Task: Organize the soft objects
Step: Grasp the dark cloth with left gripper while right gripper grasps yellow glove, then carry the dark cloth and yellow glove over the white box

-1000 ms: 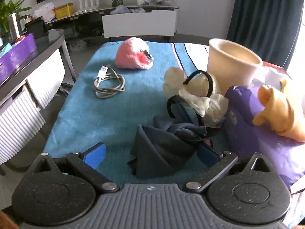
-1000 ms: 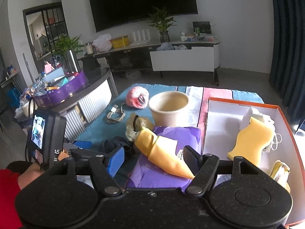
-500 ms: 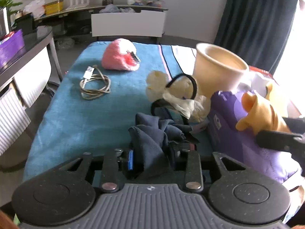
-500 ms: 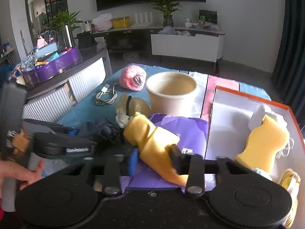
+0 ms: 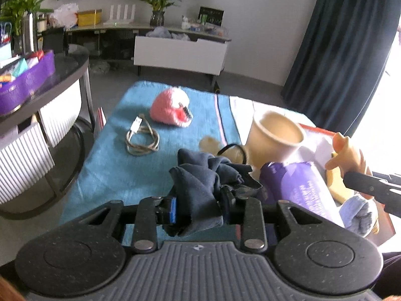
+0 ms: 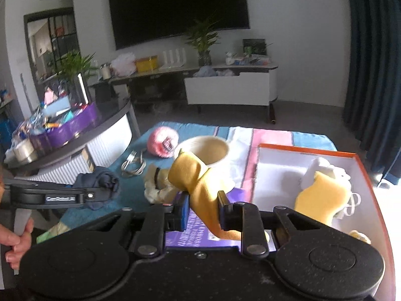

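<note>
My left gripper (image 5: pixel 198 205) is shut on a crumpled dark navy cloth (image 5: pixel 200 175), which hangs lifted above the blue towel (image 5: pixel 112 170). The jaws of my right gripper (image 6: pixel 203 208) are closing, and both pads press on a yellow rubber glove (image 6: pixel 193 173) raised over the purple packet (image 6: pixel 185 235). An orange-rimmed white box (image 6: pixel 313 151) at the right holds a yellow plush (image 6: pixel 323 200) and white items. In the left wrist view the yellow glove (image 5: pixel 348 155) shows at the far right.
On the towel lie a pink plush (image 5: pixel 171 110), a coiled cable (image 5: pixel 141 140), and pale gloves with a black hair band (image 6: pixel 156 183). A cream cup (image 5: pixel 275 135) stands behind the purple packet (image 5: pixel 300 183). A dark side table (image 5: pixel 37 95) stands at the left.
Both grippers went from open to closed: the left took hold of the navy cloth and raised it, the right clamped the yellow glove and lifted it off the purple packet.
</note>
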